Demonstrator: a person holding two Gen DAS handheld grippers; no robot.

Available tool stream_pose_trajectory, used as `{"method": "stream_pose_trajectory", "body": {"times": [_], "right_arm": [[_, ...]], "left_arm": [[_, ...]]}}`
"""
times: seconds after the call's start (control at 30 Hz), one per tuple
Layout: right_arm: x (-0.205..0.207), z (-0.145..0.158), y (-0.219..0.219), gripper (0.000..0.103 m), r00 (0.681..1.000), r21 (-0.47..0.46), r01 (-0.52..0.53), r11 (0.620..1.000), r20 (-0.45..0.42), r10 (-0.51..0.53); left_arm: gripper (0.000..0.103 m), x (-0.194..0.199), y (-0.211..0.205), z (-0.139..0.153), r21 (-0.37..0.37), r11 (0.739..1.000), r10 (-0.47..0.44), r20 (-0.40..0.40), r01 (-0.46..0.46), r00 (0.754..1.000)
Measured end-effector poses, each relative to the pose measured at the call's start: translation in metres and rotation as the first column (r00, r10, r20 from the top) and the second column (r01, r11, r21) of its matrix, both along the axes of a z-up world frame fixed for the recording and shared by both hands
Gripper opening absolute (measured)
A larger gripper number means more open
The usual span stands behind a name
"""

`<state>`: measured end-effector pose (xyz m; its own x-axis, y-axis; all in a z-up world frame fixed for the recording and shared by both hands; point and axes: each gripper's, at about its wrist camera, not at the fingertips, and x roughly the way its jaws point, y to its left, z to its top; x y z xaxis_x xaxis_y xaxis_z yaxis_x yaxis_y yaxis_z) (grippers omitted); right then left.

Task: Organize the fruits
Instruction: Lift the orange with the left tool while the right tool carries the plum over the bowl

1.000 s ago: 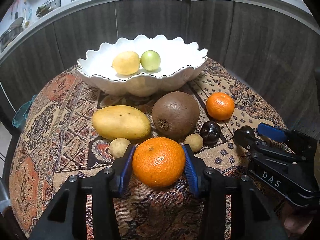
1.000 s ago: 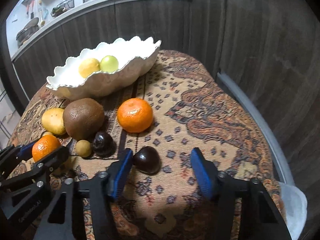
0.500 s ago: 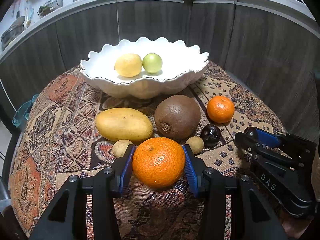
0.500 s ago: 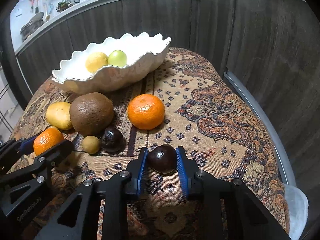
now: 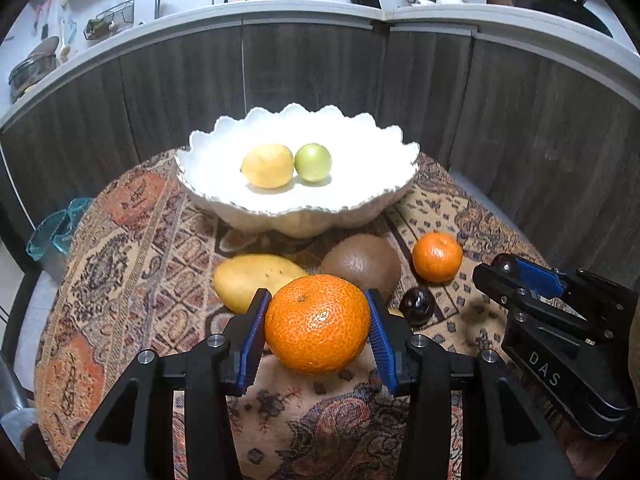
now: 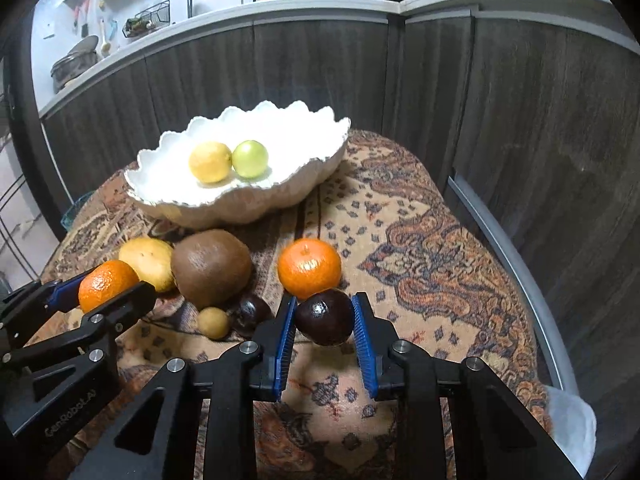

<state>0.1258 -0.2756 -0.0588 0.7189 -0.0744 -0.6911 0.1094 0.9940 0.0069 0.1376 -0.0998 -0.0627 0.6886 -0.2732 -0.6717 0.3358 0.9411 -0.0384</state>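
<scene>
Both grippers have come up off the cloth since a second ago. Left gripper (image 5: 317, 334) was already clamped on the big orange (image 5: 317, 323) then; same grip now, but the orange hangs clear of the cloth (image 5: 120, 248) and covers the small tan fruit it sat beside. Right gripper (image 6: 325, 330) was wide open around the dark plum (image 6: 325, 316) a second ago, pads closed on it half a second ago, and now holds it lifted, shadow on the cloth below. From the left view the right gripper (image 5: 520, 276) shows side-on, with the plum hidden.

Left on the cloth: mango (image 5: 256, 278), brown fruit (image 5: 362, 266) just beside it, second orange (image 5: 437, 256) to the right, second dark plum (image 5: 417, 306) in front of the brown fruit, small tan fruit (image 6: 213, 322) touching or nearly touching that plum.

Bowl (image 5: 360, 216) sits at the far side of the table, scalloped rim, lemon (image 5: 267, 166) and green fruit (image 5: 313, 162) side by side in the middle. Bare bowl floor to both sides of them. Cloth right of the second orange is bare out to the table edge; dark cabinet fronts stand close behind the bowl and along the right side. The left-over fruit lies between both grippers and the bowl.
</scene>
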Motion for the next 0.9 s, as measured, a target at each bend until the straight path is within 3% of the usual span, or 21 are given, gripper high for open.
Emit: {"method": "stream_pose_trajectory", "body": {"times": [0.5, 0.9], "right_arm": [[0.024, 0.041, 0.006, 0.029, 0.994, -0.015, -0.011, 1.0, 0.113, 0.013], [0.068, 0.066, 0.015, 0.029, 0.982, -0.037, -0.041, 0.998, 0.183, 0.048]], "left_arm": [[0.046, 0.035, 0.005, 0.039, -0.005, 1.0, 0.01, 0.09, -0.01, 0.996], [0.047, 0.078, 0.014, 0.055, 0.003, 0.999, 0.034, 0.123, -0.034, 0.992]]}}
